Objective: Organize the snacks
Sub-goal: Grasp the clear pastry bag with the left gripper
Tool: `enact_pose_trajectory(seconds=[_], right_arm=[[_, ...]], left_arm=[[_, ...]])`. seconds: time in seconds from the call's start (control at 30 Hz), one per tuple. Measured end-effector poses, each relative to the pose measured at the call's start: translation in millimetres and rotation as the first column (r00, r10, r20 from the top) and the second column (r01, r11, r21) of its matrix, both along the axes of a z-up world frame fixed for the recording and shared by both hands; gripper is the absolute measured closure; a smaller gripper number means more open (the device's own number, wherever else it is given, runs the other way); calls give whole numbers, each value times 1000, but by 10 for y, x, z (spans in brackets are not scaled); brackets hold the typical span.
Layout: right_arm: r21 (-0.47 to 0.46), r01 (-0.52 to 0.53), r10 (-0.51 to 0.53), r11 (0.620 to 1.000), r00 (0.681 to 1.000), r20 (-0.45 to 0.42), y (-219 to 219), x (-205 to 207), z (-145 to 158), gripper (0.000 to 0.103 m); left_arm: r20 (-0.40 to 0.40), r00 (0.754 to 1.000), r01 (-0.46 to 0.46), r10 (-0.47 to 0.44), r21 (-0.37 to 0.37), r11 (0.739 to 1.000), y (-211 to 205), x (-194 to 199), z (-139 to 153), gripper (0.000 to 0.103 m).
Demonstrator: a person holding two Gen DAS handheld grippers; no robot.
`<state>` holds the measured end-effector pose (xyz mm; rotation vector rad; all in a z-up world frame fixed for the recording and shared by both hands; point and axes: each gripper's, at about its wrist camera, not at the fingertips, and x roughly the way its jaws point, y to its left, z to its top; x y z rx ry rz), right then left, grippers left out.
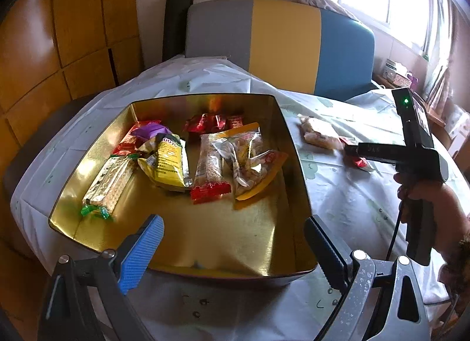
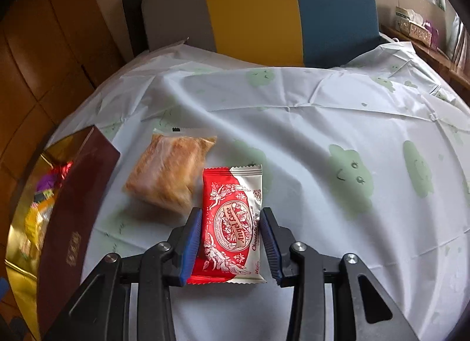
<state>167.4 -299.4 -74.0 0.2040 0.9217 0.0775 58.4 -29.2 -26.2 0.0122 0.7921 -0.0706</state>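
Note:
A gold-lined tin box sits on the table and holds several wrapped snacks, among them a yellow packet and a seed bag. My left gripper is open and empty above the box's near edge. My right gripper straddles a red and white chocolate packet lying on the cloth; both fingers touch its sides. A clear-wrapped pastry lies just left of it. In the left wrist view the right gripper is right of the box, by the pastry.
The box's dark red outer wall stands left of the right gripper. The table wears a white cloth with green prints. A grey, yellow and blue chair back stands behind the table. A window shelf with boxes is at the far right.

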Motion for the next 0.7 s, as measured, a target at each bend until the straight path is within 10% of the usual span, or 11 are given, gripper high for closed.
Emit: enact_pose_trajectory(seconds=[0.7], right_arm=[[22,84,-85,996,994,75,-525,-539,-70,64]], left_arm=[[-6,984,179,-179,-15,984,-884,491,480,6]])
